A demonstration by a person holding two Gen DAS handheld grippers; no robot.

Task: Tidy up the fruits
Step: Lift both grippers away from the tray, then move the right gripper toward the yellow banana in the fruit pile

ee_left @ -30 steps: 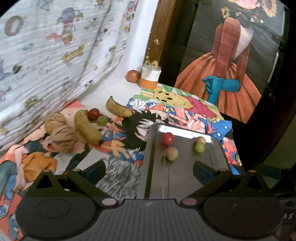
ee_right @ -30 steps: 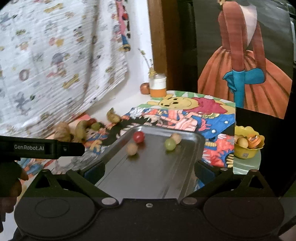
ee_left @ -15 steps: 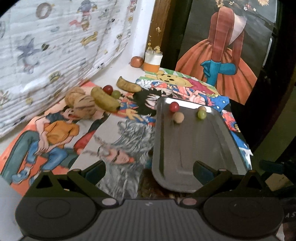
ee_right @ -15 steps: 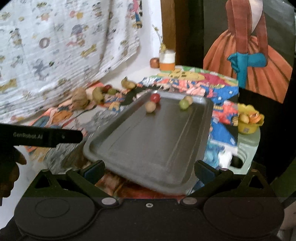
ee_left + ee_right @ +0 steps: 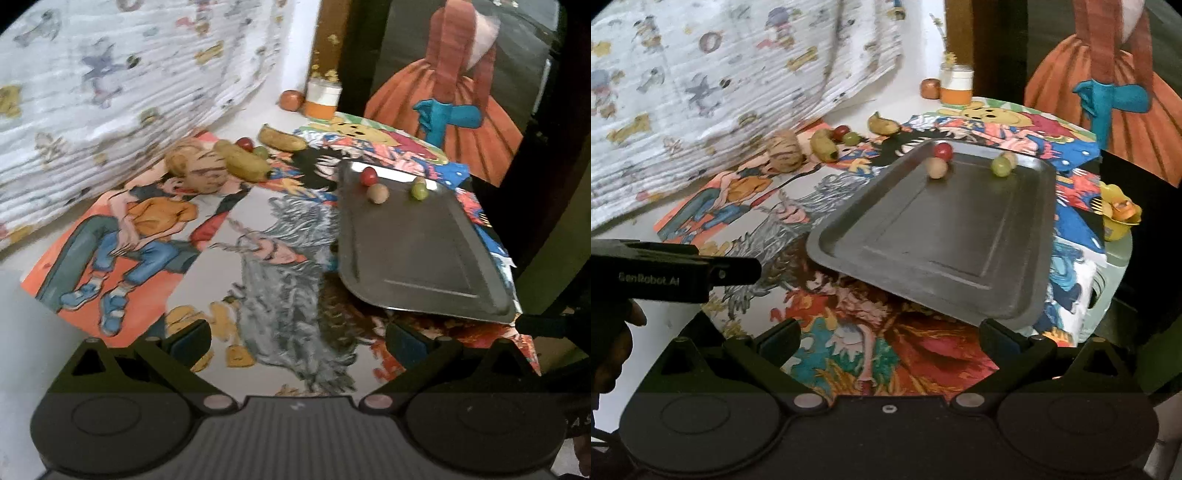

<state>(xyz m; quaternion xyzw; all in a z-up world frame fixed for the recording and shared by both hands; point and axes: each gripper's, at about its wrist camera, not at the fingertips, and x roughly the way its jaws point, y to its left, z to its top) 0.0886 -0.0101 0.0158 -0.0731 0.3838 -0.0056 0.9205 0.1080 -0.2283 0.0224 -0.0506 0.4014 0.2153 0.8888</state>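
A grey metal tray (image 5: 413, 251) (image 5: 945, 240) lies on the cartoon-print tablecloth, holding a red fruit (image 5: 942, 150), a tan fruit (image 5: 937, 168), a green fruit (image 5: 1000, 167) and another tan one behind it at its far end. Beyond the tray's left side lie two bananas (image 5: 242, 162) (image 5: 280, 138), a striped melon (image 5: 786, 153), a red fruit (image 5: 244, 143) and a green fruit (image 5: 260, 150). My left gripper (image 5: 297, 338) is open and empty, well short of the tray. My right gripper (image 5: 888, 338) is open too, its right finger beside the tray's near corner.
A white and orange jar (image 5: 956, 85) and a brown fruit (image 5: 931, 88) stand at the back by the wall. A yellow bowl (image 5: 1119, 214) of items sits on a pale stool to the right. A patterned cloth (image 5: 110, 81) hangs on the left. The left handheld gripper's body (image 5: 665, 273) shows at left.
Both grippers have drawn back toward me and away from the tray, so the whole tray and more tablecloth show. The fruits lie as before.
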